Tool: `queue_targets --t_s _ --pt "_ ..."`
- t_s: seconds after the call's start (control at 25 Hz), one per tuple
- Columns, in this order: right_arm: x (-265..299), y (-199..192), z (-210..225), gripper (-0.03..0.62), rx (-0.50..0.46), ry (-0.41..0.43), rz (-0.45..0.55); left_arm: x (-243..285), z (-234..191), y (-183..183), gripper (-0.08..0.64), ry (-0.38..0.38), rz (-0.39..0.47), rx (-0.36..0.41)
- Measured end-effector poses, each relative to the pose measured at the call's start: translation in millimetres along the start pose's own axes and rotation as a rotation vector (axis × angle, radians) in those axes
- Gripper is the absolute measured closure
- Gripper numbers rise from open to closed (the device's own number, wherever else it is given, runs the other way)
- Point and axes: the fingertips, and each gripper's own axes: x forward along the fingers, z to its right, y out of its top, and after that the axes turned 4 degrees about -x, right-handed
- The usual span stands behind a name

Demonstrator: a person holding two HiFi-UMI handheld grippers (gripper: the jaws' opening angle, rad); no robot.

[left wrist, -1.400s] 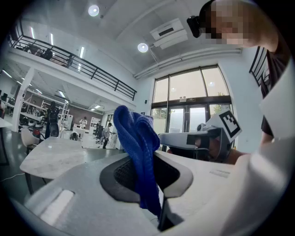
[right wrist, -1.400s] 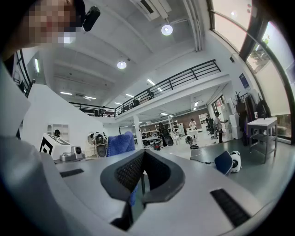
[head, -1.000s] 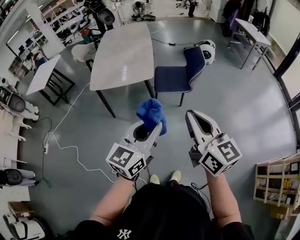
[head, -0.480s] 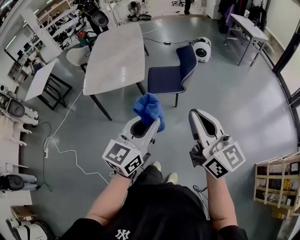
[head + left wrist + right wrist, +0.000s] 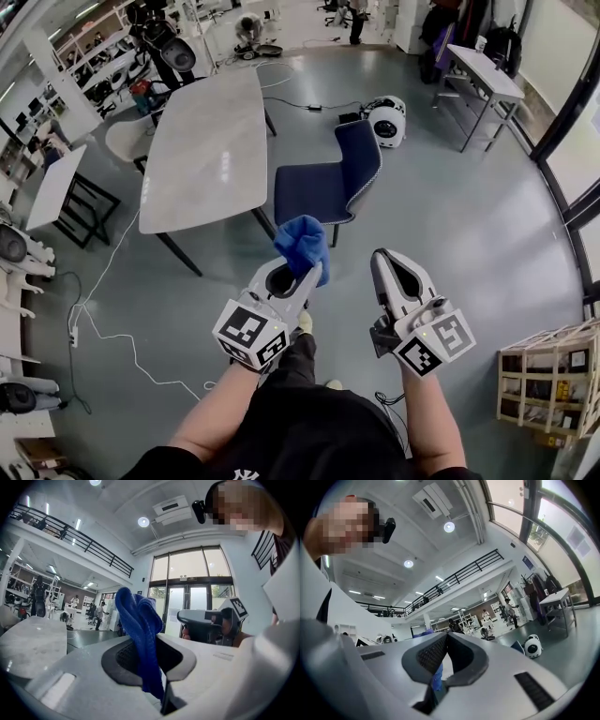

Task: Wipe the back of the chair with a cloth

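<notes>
Short of the chair (image 5: 319, 186), my left gripper (image 5: 312, 269) clamps the cloth (image 5: 302, 244); my right gripper (image 5: 381, 257) sits closed, empty; wiping not begun.

White, marker-patterned left gripper (image 5: 312, 272) and right gripper (image 5: 379, 255); black short-sleeved shirt (image 5: 309, 433).

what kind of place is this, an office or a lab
Probably a robotics lab or workshop: a round white machine sits on the floor beyond the blue chair, shelving racks stand along the hall, and a railed mezzanine runs overhead.

Pale grey table (image 5: 202, 150), white side desk (image 5: 483, 71)
</notes>
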Motion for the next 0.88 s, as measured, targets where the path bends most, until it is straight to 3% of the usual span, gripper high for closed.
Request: queue_targets --t_s 0.48,0.68,0.88 --pt "167.8 -22.2 109.4 0.578 0.002 -0.121 -0.064 123.4 -160.1 9.1 0.489 -0.081 -0.066 0.034" --pt "205.3 -17.3 147.3 0.578 -0.012 -0.147 -0.080 167.2 -193.7 12.8 0.489 -0.099 -0.074 0.011" --pt "235.3 -25.3 213.9 0.580 -0.010 -0.155 -0.100 231.0 -219.5 -4.0 0.491 -0.099 -0.106 0.007"
